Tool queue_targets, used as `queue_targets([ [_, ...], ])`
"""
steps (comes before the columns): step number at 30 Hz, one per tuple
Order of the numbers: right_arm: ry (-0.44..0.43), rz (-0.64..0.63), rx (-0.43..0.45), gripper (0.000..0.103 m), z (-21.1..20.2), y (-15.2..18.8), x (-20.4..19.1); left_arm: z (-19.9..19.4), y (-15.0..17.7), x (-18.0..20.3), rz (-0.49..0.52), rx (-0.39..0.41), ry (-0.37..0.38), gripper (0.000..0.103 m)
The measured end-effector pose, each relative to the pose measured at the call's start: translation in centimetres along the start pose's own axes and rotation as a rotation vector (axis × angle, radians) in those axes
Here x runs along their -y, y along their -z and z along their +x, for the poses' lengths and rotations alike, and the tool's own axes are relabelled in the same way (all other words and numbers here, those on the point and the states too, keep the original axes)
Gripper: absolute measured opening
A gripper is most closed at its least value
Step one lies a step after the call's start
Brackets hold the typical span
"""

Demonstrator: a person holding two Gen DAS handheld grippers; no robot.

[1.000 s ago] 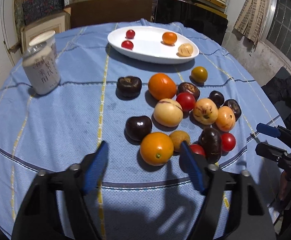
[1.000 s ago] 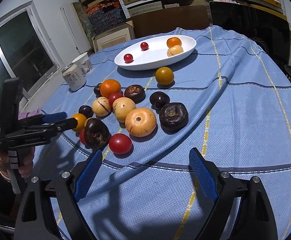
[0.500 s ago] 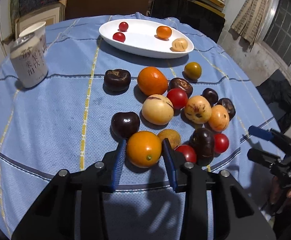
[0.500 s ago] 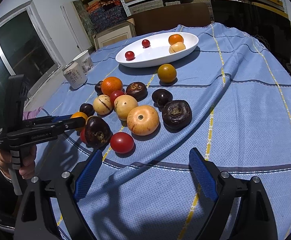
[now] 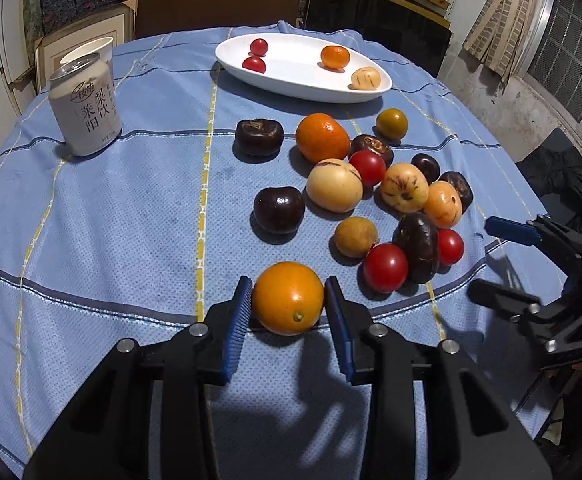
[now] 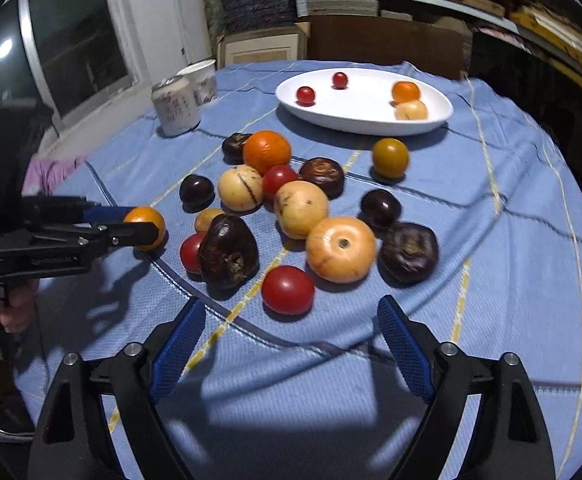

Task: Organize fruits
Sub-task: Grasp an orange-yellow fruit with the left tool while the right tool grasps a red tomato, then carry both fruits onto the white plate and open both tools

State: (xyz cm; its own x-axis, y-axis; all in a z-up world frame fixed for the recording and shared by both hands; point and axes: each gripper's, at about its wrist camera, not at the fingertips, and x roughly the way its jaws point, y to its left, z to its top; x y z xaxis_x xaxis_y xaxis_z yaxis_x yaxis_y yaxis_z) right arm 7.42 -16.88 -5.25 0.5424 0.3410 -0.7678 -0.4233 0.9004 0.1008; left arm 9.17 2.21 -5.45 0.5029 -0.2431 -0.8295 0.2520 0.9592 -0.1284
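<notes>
Round orange fruit (image 5: 288,298) clamped between blue pads, apart from the mixed fruit cluster (image 5: 375,192); four small fruits lie in white oval dish (image 5: 291,76).

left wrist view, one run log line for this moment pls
left gripper: shut on orange fruit | right gripper: open, closing, holds nothing, red tomato ahead | white dish: four fruits

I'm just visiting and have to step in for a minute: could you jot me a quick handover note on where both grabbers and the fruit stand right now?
Left gripper: closed on the orange fruit, at the near edge of the pile.
Right gripper: open and holding nothing; its jaws have just been closing a little, and a red tomato lies just ahead of it.
Done: four small fruits lie in the white dish.
Left: the held orange fruit and the rest of the pile on the blue cloth are not yet in the dish.
</notes>
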Motion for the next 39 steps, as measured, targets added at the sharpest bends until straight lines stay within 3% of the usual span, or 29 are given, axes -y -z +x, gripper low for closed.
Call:
queue_targets([
  [2, 0.021, -0.023, -0.022, 0.059, 0.8, -0.3, -0.4, 0.2, 0.1, 0.0, -0.003, 0.002, -0.007, 0.037],
  [4, 0.018, -0.019, -0.045, 0.048, 1.6, -0.4, -0.4, 0.7, 0.2, -0.3, -0.026, -0.022, 0.019, 0.039],
  [10, 0.017, -0.009, -0.050, 0.047, 2.7, -0.7, -0.6, 0.9, 0.6, -0.2, -0.013, -0.004, 0.006, 0.038],
  [12, 0.014, -0.018, -0.050, 0.043, 2.7, -0.7, -0.9, 0.9, 0.5, -0.3, -0.022, -0.007, 0.013, 0.038],
  [14, 0.007, -0.005, -0.047, 0.032, 2.5, -0.7, -0.8, 0.9, 0.4, -0.5, -0.036, -0.007, 0.020, 0.038],
  [20, -0.047, 0.064, -0.035, 0.032, 2.0, -0.2, 0.3, 0.8, 0.1, -1.0, -0.063, -0.001, 0.023, 0.038],
  [25, -0.059, 0.088, -0.037, 0.032, 1.5, 0.5, 0.6, 0.7, -0.4, -1.4, -0.089, 0.022, 0.016, 0.047],
  [28, -0.063, 0.093, -0.036, 0.032, 1.3, 0.8, 0.6, 1.2, -0.5, -1.3, -0.090, 0.013, 0.020, 0.046],
  [29, -0.064, 0.095, -0.035, 0.032, 1.3, 0.9, 0.7, 1.4, -0.5, -1.2, -0.088, 0.006, 0.033, 0.036],
  [33, -0.069, 0.106, -0.033, 0.032, 1.2, 0.9, 0.8, 1.2, -0.3, 0.0, -0.022, 0.010, 0.001, 0.036],
  [39, -0.080, 0.127, -0.024, 0.032, 0.6, 0.8, 1.3, 0.3, -0.4, -0.4, -0.033, 0.004, 0.002, 0.036],
])
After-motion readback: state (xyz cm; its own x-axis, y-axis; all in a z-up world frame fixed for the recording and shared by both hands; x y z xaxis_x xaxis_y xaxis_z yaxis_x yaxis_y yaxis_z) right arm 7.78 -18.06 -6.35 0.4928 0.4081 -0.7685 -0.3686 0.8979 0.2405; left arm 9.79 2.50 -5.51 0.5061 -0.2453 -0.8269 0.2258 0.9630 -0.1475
